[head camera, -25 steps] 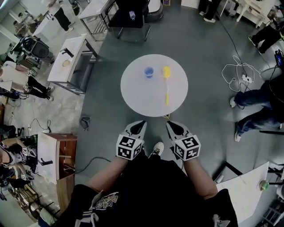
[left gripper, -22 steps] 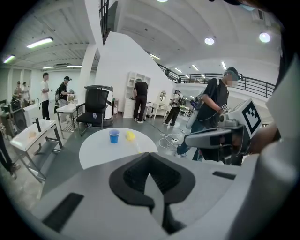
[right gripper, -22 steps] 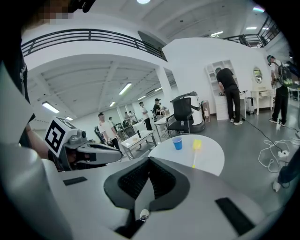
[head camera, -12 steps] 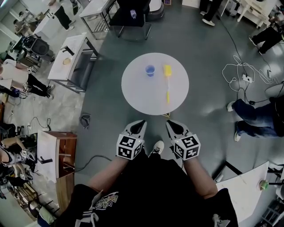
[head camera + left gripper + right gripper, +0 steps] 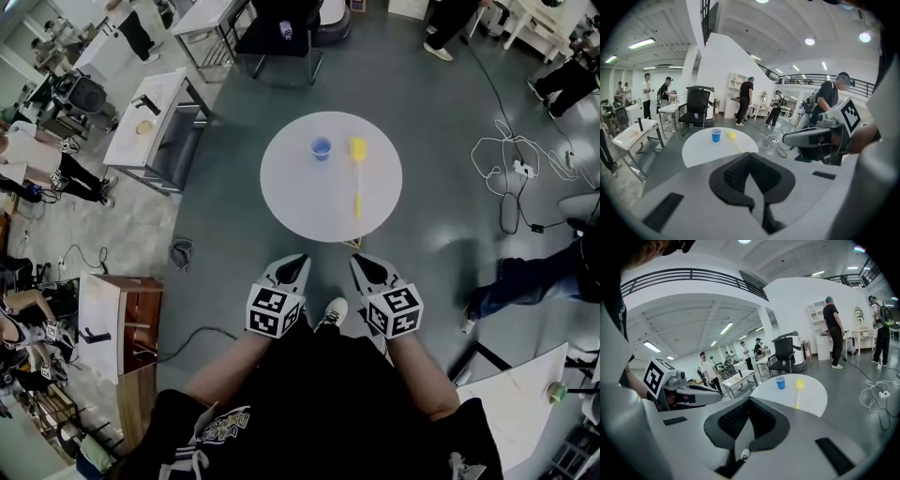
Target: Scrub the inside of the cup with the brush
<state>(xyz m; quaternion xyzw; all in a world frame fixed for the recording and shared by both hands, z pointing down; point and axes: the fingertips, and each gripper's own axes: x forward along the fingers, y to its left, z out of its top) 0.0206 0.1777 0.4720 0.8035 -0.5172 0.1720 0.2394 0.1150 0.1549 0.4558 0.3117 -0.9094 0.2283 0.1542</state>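
Observation:
A small blue cup (image 5: 321,148) stands upright on the round white table (image 5: 300,202), toward its far side. Just right of the cup lies a yellow brush (image 5: 356,169), head away from me and thin handle pointing toward me. Both grippers hang close to my body, short of the table's near edge and well apart from cup and brush. My left gripper (image 5: 297,263) is shut and empty, and so is my right gripper (image 5: 360,265). The left gripper view shows the cup (image 5: 716,135) and brush (image 5: 732,136) beyond its closed jaws. The right gripper view shows cup (image 5: 780,382) and brush (image 5: 799,384) likewise.
A black office chair (image 5: 277,37) stands behind the table, white desks (image 5: 150,117) at the far left, and a wooden cabinet (image 5: 122,323) at my left. Loose white cable (image 5: 506,164) lies on the floor at right. A person's leg (image 5: 516,281) passes on the right; other people stand around.
The table has drifted slightly right in the head view as my head shifted. The person on the right has walked on. Both grippers stay where they were, shut.

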